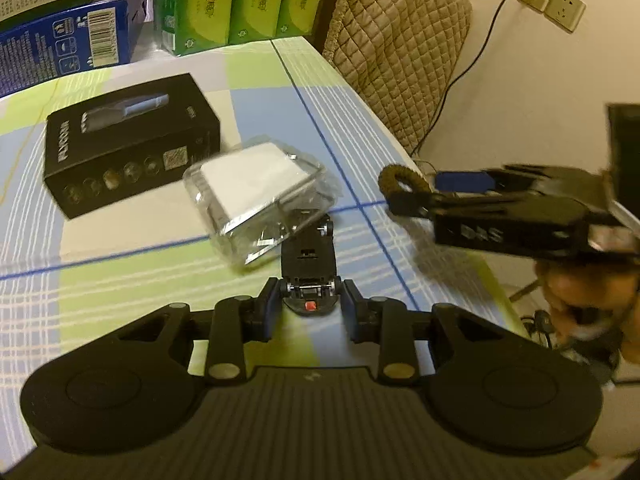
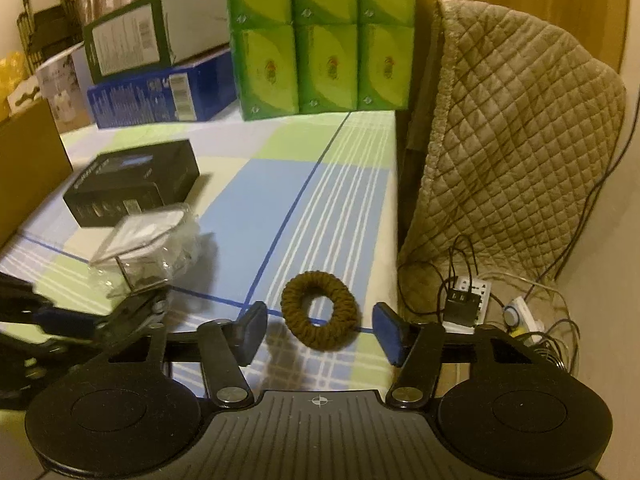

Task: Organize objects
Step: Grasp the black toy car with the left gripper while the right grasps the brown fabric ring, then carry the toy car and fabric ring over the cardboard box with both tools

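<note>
My left gripper [image 1: 308, 300] is shut on a small black gadget with a red button [image 1: 307, 264], held just above the tablecloth. Right ahead of it lies a clear plastic case with a white insert [image 1: 260, 196], and behind that a black product box [image 1: 128, 144]. My right gripper [image 2: 320, 322] is open near the table's right edge. A brown knitted hair tie [image 2: 319, 316] lies between its blue pads without touching them. In the left wrist view the hair tie [image 1: 402, 186] shows at the tip of the right gripper, which a hand holds.
Green tissue packs [image 2: 320, 36], a blue box [image 2: 160, 96] and a green-and-white box [image 2: 156, 36] line the table's far edge. A quilt-covered chair [image 2: 512, 140] stands right of the table. A power strip and cables [image 2: 472, 300] lie on the floor.
</note>
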`<state>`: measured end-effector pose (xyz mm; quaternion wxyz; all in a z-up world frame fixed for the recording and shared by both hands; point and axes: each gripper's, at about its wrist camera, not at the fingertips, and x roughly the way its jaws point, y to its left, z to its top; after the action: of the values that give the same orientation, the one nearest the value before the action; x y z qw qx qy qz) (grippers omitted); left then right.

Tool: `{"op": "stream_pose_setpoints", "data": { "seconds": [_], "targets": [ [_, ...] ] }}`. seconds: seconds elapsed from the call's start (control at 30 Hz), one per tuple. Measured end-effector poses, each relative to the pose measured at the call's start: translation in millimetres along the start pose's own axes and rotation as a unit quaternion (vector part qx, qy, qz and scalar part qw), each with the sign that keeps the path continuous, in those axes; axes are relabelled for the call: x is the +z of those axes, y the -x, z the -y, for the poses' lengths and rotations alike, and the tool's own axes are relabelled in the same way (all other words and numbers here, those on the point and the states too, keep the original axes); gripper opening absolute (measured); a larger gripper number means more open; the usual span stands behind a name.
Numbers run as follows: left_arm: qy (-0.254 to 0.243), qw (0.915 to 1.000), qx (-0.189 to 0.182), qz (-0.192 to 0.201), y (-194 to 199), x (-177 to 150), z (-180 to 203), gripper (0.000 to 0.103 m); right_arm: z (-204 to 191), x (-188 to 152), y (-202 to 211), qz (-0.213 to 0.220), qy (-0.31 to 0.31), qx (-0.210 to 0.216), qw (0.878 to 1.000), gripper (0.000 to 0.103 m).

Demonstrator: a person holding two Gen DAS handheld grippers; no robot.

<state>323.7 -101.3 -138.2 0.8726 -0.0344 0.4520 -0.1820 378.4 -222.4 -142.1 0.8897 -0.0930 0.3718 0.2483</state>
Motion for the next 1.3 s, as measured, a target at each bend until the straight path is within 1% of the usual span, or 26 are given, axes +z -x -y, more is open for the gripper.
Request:
{"op": "stream_pose_setpoints", "data": {
  "seconds": [0.03,0.1,0.13,0.17,0.2,0.27,0.4,0.5,0.6,0.7,0.73,0.8,0.87,1.0,1.1,1.13,1.2,1.23,1.3],
  "targets": [
    [-0.001,1.0000,0.002,0.000,4.8,-3.6,-1.8,0.027,-1.9,-0.6,-3.2,-0.001,0.004,-0.002,1.000,0.051],
    [-0.002,1.0000,0.005,0.001,14.8,-10.2,-6.1,0.027,-5.6,-2.2,-5.1,0.002,0.005,-0.007,1.000,0.037],
    [0.000,1.0000,0.005,0.002,20.8,-14.7,-9.7,0.027,-7.8,-3.0,-4.1,0.004,0.003,-0.008,1.000,0.034],
    [0.002,1.0000,0.005,0.001,26.4,-18.7,-12.9,0.027,-11.3,-3.8,-2.5,0.003,0.003,-0.009,1.000,0.024],
    [0.002,1.0000,0.008,0.001,31.4,-22.2,-15.1,0.027,-14.8,-4.3,-0.6,0.001,0.004,-0.009,1.000,0.018],
    [-0.002,0.9999,0.013,0.001,44.0,-32.1,-20.4,0.027,-23.8,-7.5,5.0,-0.008,0.001,-0.001,1.000,0.016],
    [-0.012,0.9997,0.021,-0.001,66.3,-50.9,-28.4,0.027,-47.2,-19.5,26.2,-0.023,-0.005,0.020,1.000,0.015],
    [-0.012,0.9995,0.028,-0.006,83.6,-69.1,-36.3,0.027,-64.0,-30.0,44.7,-0.037,-0.021,0.045,0.998,0.015],
    [-0.006,0.9991,0.040,-0.014,99.6,-88.0,-44.6,0.027,-80.3,-37.9,58.8,-0.049,-0.022,0.062,0.997,0.015],
    [0.004,0.9989,0.044,-0.019,112.1,-101.2,-52.1,0.027,-93.2,-43.4,67.4,-0.059,-0.019,0.077,0.995,0.015],
    [0.007,0.9987,0.048,-0.017,115.0,-103.5,-53.8,0.028,-96.6,-44.4,69.0,-0.061,-0.017,0.078,0.995,0.015],
    [0.010,0.9985,0.052,-0.015,118.5,-105.3,-57.0,0.035,-101.6,-45.7,70.9,-0.065,-0.016,0.080,0.995,0.015],
    [0.015,0.9984,0.054,-0.011,119.5,-103.6,-58.7,0.045,-106.3,-46.3,72.7,-0.066,-0.015,0.079,0.995,0.015],
    [0.016,0.9989,0.044,-0.009,115.2,-98.1,-59.2,0.046,-111.9,-48.1,75.2,-0.069,-0.015,0.079,0.994,0.015],
    [0.011,0.9991,0.039,-0.013,105.4,-93.0,-57.4,0.046,-114.4,-48.3,74.5,-0.071,-0.015,0.077,0.994,0.015],
    [0.009,0.9991,0.038,-0.016,101.3,-91.3,-57.0,0.044,-115.0,-47.9,74.5,-0.071,-0.016,0.076,0.994,0.015],
    [0.002,0.9990,0.041,-0.019,96.0,-89.7,-56.3,0.039,-116.3,-46.2,75.1,-0.071,-0.017,0.075,0.994,0.015],
    [-0.002,0.9988,0.044,-0.021,95.3,-88.6,-56.2,0.027,-117.1,-44.8,75.8,-0.070,-0.017,0.075,0.995,0.015],
    [0.009,0.9990,0.036,-0.027,95.7,-86.2,-59.0,0.028,-118.7,-42.6,77.2,-0.067,-0.015,0.075,0.995,0.015]
  ]
}}
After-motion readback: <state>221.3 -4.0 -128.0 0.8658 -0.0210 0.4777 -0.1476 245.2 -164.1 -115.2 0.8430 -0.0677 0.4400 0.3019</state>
